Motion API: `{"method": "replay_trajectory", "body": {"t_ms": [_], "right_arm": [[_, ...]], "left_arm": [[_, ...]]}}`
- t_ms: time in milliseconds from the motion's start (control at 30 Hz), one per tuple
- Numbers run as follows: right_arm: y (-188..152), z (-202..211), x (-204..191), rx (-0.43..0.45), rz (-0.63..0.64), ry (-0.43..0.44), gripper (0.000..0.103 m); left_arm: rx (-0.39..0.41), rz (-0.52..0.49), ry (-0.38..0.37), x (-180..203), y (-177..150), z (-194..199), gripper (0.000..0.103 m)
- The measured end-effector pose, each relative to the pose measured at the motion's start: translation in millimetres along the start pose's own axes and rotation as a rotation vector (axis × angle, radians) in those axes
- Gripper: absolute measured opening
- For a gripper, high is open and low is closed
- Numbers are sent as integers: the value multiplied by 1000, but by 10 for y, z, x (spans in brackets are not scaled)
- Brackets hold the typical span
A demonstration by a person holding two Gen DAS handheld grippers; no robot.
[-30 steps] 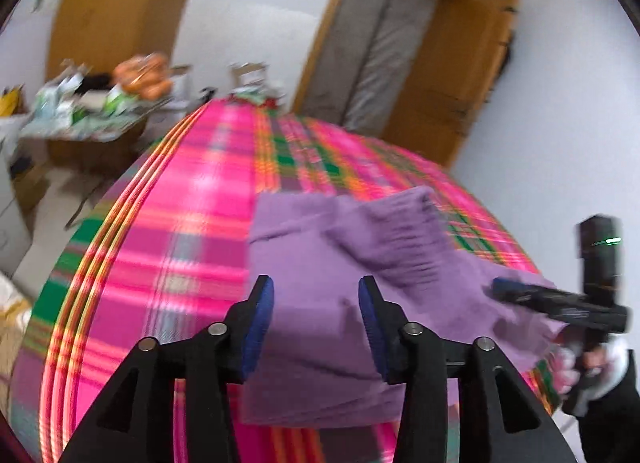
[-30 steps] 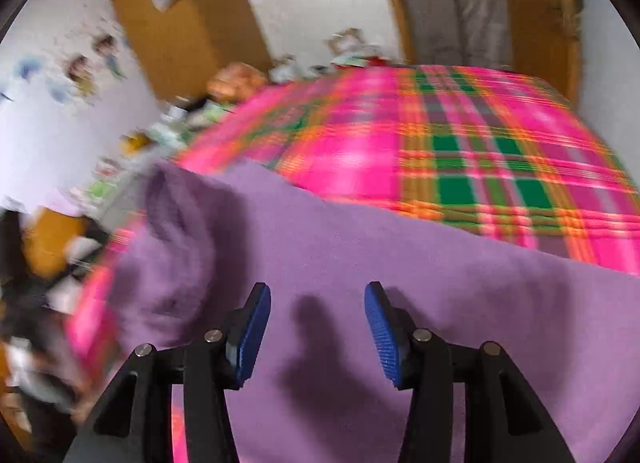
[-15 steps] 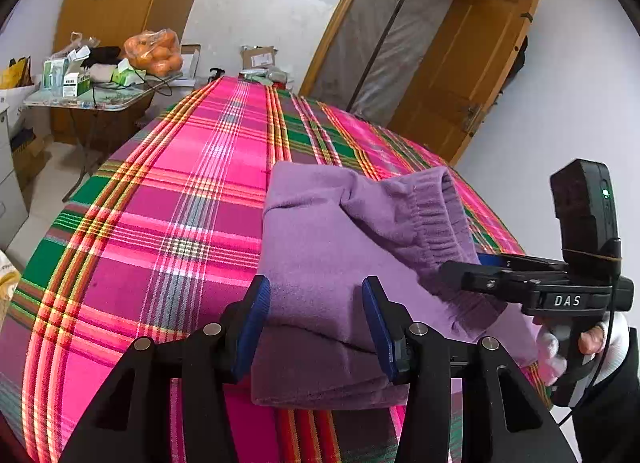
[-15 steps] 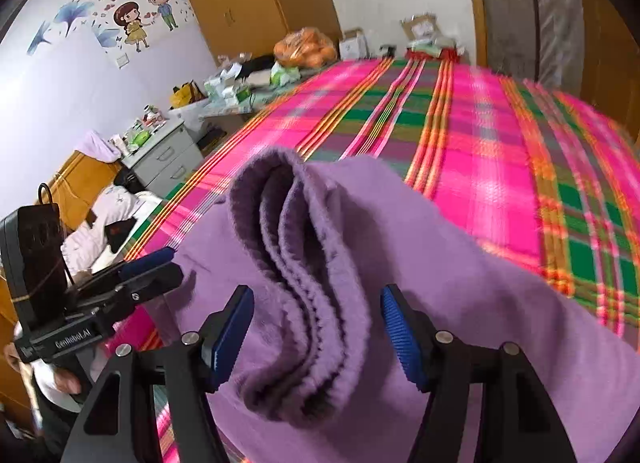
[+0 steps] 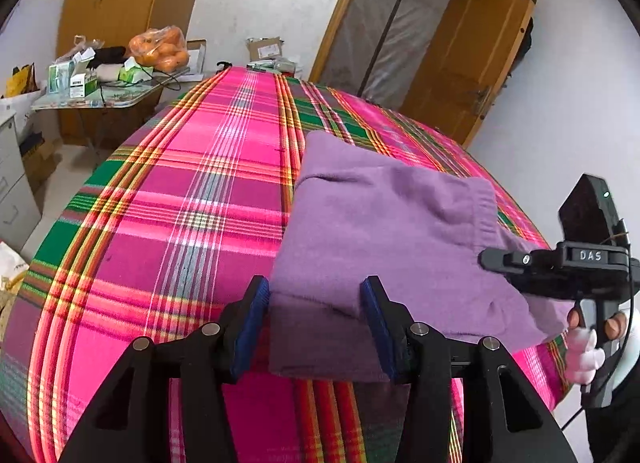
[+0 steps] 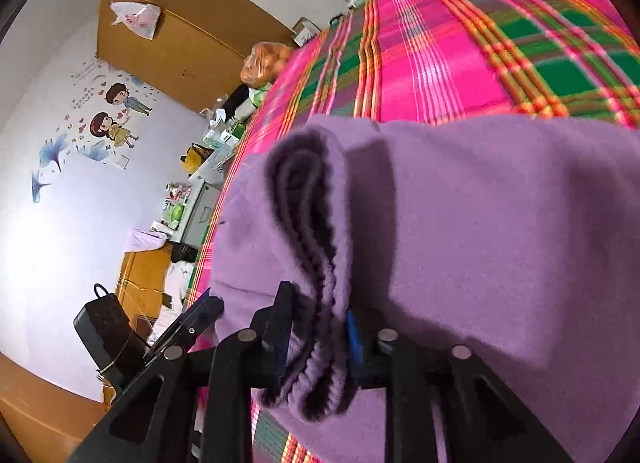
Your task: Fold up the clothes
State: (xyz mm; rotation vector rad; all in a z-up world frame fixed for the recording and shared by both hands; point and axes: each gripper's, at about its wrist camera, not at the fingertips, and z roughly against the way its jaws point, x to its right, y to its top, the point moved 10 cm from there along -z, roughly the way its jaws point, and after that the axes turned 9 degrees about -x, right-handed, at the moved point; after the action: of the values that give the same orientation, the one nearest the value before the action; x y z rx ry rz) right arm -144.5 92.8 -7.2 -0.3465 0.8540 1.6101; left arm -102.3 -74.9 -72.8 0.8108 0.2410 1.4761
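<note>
Now | right gripper (image 6: 316, 327): pinching purple garment (image 5: 384, 223) | left gripper (image 5: 314, 323): spread

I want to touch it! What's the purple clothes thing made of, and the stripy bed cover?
The purple garment looks like soft, fuzzy knit or fleece: matte nap, ribbed stretchy cuff. The plaid bedsheet seems thin, smooth woven cloth, maybe cotton, with a slight sheen.

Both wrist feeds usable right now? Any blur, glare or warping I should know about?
Left wrist: sharp, evenly lit; fisheye bows the plaid bedspread into a dome, corners vignetted. Right wrist: tilted view, washed-out glare on the wall, purple garment slightly soft, right gripper shadowing the cloth.
</note>
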Motion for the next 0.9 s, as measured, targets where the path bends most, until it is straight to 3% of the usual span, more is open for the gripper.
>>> {"method": "replay_trajectory", "body": {"t_ms": [100,333,367,400,433,667,867,900], "right_arm": [[115,122,-147,45,84,-39,56],[456,173,-216,60,132,-111,58],[496,161,-190,56,122,-117,57],[536,148,-164,52,111,-123,42],[577,135,-138,48,101,-130,14],[576,106,381,40,-83,-125,16],[624,390,4,118,42,-161,23],[643,427,-93,130,76,-165,29]], "left_arm": [[2,18,-23,-37,-23,43,51],[30,50,-68,-76,12,160,50],[27,48,-72,-58,7,151,49],[20,41,-74,-35,-11,129,42],[13,35,-71,-24,-23,109,37],[13,40,-81,-64,-73,140,29],[25,49,-92,-85,-116,229,29],[30,46,-94,-73,-110,247,28]]}}
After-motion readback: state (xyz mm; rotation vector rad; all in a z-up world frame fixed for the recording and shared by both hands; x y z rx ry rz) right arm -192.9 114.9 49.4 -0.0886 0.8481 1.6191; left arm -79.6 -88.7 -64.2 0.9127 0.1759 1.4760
